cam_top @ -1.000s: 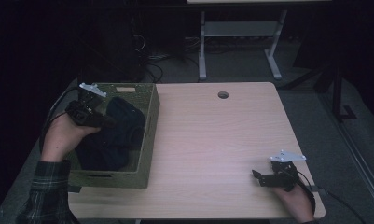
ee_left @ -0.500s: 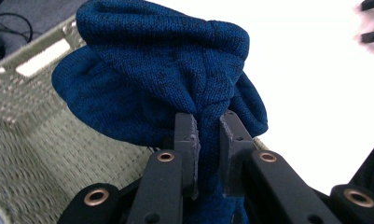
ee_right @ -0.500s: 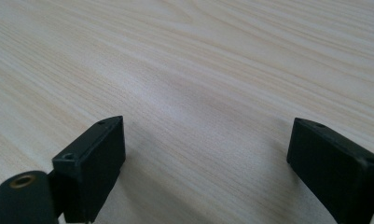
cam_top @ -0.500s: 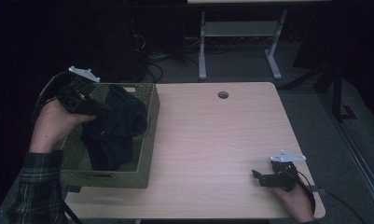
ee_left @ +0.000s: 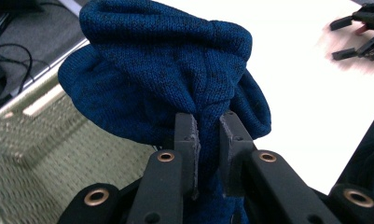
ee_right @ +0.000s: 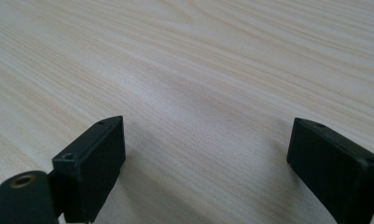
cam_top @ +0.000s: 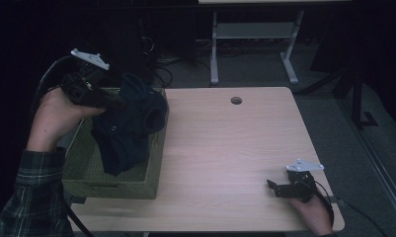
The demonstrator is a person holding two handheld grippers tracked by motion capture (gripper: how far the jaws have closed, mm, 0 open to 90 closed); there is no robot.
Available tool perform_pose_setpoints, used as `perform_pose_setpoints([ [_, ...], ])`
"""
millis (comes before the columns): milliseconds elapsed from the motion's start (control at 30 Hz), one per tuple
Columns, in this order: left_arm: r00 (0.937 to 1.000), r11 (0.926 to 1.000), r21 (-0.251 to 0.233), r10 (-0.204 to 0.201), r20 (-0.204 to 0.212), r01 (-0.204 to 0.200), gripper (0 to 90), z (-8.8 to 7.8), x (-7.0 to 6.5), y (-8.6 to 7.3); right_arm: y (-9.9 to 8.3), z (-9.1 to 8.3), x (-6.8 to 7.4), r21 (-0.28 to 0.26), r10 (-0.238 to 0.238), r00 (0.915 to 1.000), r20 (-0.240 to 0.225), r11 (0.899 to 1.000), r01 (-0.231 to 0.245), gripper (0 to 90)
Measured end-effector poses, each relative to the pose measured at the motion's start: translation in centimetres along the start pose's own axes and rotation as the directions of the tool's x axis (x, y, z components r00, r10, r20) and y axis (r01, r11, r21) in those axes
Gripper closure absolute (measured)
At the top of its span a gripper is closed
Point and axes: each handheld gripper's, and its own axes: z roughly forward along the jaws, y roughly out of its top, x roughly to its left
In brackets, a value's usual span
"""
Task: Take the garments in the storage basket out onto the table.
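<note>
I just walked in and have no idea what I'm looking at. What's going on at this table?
A person is working with a hand-held claw in each hand. The left claw is clamped on a dark blue knitted garment and holds it up above a woven basket at the left end of the table; the garment's lower part hangs into the basket. The right claw rests open on the table near its right front corner, with nothing between its jaws.
</note>
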Motion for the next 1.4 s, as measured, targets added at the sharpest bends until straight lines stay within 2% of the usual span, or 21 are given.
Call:
perform_pose_setpoints([
  [367,0.9966,0.9972,-0.015,0.074,0.037,-0.074,79.7,0.4,-1.9,3.2,0.0,0.0,0.0,-0.001,0.0,1.0,0.001,1.0,0.0,11.0],
  [733,0.9904,0.9929,-0.032,0.116,0.075,-0.114,79.8,1.2,-3.4,5.8,0.0,0.0,0.0,0.003,0.007,1.0,0.001,1.0,-0.007,11.0],
  [1233,0.9781,0.9844,-0.042,0.175,0.113,-0.171,79.7,2.7,-5.6,8.6,0.0,0.0,0.1,0.003,0.008,1.0,0.001,1.0,-0.008,11.0],
  [1400,0.9715,0.9802,-0.035,0.198,0.13,-0.195,79.8,3.5,-6.5,9.3,0.0,0.0,0.1,0.004,0.01,1.0,0.001,1.0,-0.01,11.1],
])
